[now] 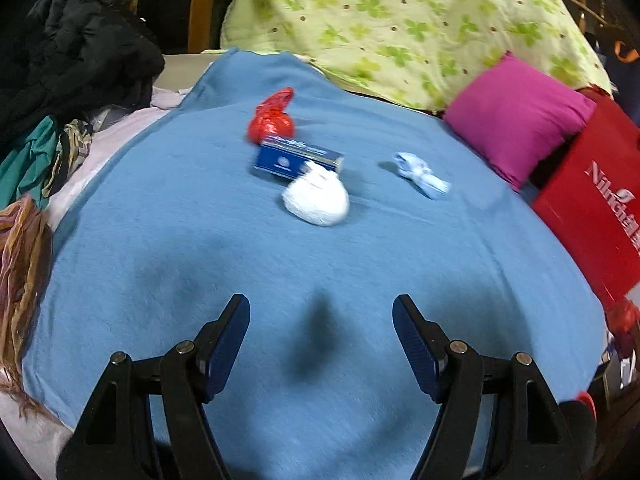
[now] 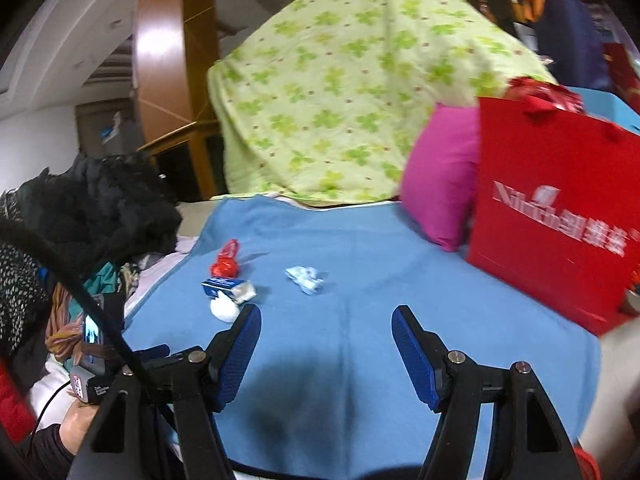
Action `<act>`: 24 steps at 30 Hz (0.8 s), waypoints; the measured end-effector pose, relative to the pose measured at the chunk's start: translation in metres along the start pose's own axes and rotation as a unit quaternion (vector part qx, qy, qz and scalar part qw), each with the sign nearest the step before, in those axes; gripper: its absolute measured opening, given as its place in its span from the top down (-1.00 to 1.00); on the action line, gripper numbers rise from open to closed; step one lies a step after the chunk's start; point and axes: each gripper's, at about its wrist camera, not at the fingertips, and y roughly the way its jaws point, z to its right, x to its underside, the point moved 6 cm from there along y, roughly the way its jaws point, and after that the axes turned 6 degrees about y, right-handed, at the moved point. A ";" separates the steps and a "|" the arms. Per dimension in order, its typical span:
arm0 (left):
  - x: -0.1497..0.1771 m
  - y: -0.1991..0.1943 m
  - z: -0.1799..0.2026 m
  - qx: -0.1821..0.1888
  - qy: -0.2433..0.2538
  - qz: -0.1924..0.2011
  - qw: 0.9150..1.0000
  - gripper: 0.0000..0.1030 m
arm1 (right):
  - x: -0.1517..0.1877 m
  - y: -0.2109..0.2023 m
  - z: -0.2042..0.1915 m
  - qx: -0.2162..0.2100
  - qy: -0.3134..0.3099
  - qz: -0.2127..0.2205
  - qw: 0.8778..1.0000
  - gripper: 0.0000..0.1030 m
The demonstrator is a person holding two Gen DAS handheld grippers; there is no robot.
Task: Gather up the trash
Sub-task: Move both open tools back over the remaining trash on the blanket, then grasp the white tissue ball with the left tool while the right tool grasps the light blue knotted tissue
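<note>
Plainly, left wrist view: left gripper (image 1: 321, 312) hangs released over bare blue blanket (image 1: 160, 240), nothing between its fingers.
Trash, left wrist view: red crumpled wrapper (image 1: 273, 118) farthest, touching the blue carton (image 1: 298, 159); white wad (image 1: 316, 198) rests against the carton's near side; pale blue scrap (image 1: 420, 174) lies apart to the right.
Right wrist view: right gripper (image 2: 325, 322) likewise released and empty; the same four pieces sit far-left of it, the red paper bag (image 2: 560, 208) stands at right beside the magenta cushion (image 2: 438, 184).
Risk: the wad, carton and wrapper crowd together, so closing on one would likely nudge or drag its neighbour; soft blanket may bunch into the pads.
Unclear: motion blur smears the carton's print; the bag's mouth is hidden, its contents cannot be told; a hand (image 2: 76, 426) is cut off at lower left.
</note>
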 end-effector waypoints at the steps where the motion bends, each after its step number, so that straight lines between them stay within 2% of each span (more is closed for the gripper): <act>1: -0.005 0.006 -0.002 -0.005 0.001 -0.001 1.000 -0.45 | 0.000 0.007 -0.003 -0.003 -0.001 -0.002 1.000 -0.39; 7: -0.036 0.034 0.002 -0.012 0.008 -0.001 1.000 -0.54 | 0.022 0.040 -0.001 -0.018 0.027 -0.033 0.999 -0.39; 10: -0.054 0.054 0.006 -0.027 0.014 -0.002 1.000 -0.55 | 0.038 0.049 0.005 -0.019 0.040 -0.054 0.998 -0.39; 17: -0.068 0.099 0.000 -0.065 0.009 -0.033 0.997 -0.55 | 0.053 0.053 0.028 -0.009 0.064 -0.069 0.996 -0.39; 21: -0.068 0.113 -0.003 -0.057 0.003 -0.044 0.997 -0.53 | 0.053 0.055 0.035 -0.004 0.069 -0.074 0.995 -0.39; 22: -0.067 0.116 -0.005 -0.043 -0.002 -0.046 0.998 -0.10 | 0.053 0.055 0.036 -0.004 0.068 -0.077 0.995 -0.39; 23: -0.065 0.118 -0.006 -0.034 -0.003 -0.051 0.998 0.20 | 0.053 0.053 0.034 -0.004 0.065 -0.077 0.995 -0.39; 24: -0.065 0.118 -0.007 -0.028 -0.003 -0.053 0.998 0.20 | 0.053 0.053 0.033 -0.003 0.062 -0.077 0.995 -0.39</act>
